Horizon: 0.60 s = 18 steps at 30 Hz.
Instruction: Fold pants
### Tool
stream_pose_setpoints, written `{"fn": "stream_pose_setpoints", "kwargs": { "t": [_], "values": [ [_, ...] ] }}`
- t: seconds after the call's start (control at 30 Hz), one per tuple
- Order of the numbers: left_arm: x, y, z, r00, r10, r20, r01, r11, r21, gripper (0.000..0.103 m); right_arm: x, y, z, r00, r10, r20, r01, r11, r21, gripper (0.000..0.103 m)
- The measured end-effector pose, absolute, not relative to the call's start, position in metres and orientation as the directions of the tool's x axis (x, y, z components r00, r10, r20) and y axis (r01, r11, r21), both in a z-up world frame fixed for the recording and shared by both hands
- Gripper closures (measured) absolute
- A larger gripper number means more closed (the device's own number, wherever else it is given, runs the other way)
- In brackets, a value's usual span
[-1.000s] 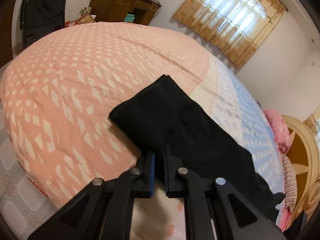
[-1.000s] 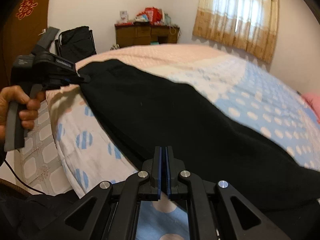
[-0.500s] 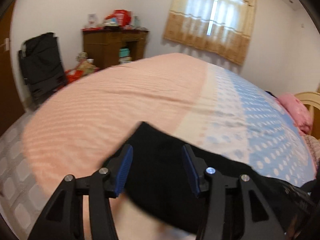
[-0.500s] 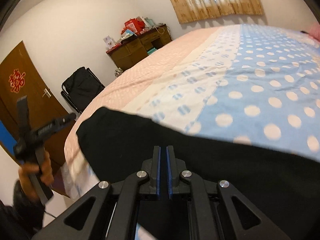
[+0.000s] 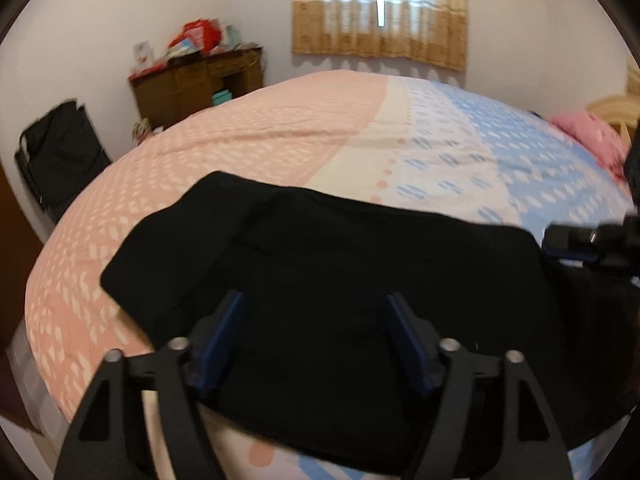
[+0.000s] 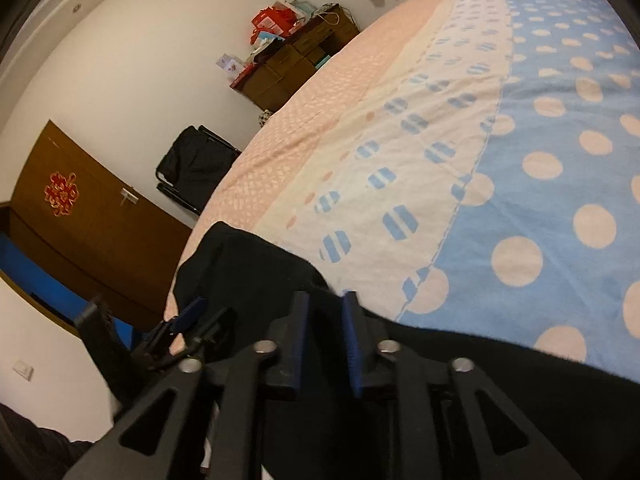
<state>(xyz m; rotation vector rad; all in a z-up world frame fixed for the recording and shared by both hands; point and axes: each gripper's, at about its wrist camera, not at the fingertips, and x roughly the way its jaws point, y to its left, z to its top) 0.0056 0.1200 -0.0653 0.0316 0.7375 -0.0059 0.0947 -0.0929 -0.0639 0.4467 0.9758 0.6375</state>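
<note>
The black pants (image 5: 360, 280) lie in a folded band on the bed (image 5: 280, 140), near its front edge, across the pink and the blue parts of the cover. The left gripper (image 5: 316, 340) is opening; its jaws stand wide apart over the cloth and grasp nothing. The right gripper (image 6: 324, 328) is opening too, with a narrow gap above the pants, and no cloth is pinched there. I judge that one fold is just released. The next move probably needs a new grasp at one end for a further fold.
</note>
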Motion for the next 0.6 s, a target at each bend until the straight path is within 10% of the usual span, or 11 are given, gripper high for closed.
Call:
{"fn": "stream_pose_setpoints", "kwargs": {
  "t": [0.07, 0.6],
  "values": [
    [0.004, 0.115, -0.066, 0.749, 0.023, -0.662, 0.021, 0.998, 0.059, 0.017, 0.089, -0.093, -0.066, 0.409, 0.674, -0.616, -0.297, 0.736, 0.608, 0.046],
    [0.001, 0.126, -0.066, 0.773, -0.052, -0.632, 0.022, 0.998, -0.054, 0.015, 0.073, -0.072, -0.061, 0.252, 0.589, -0.768, -0.465, 0.769, 0.438, 0.047]
  ]
}}
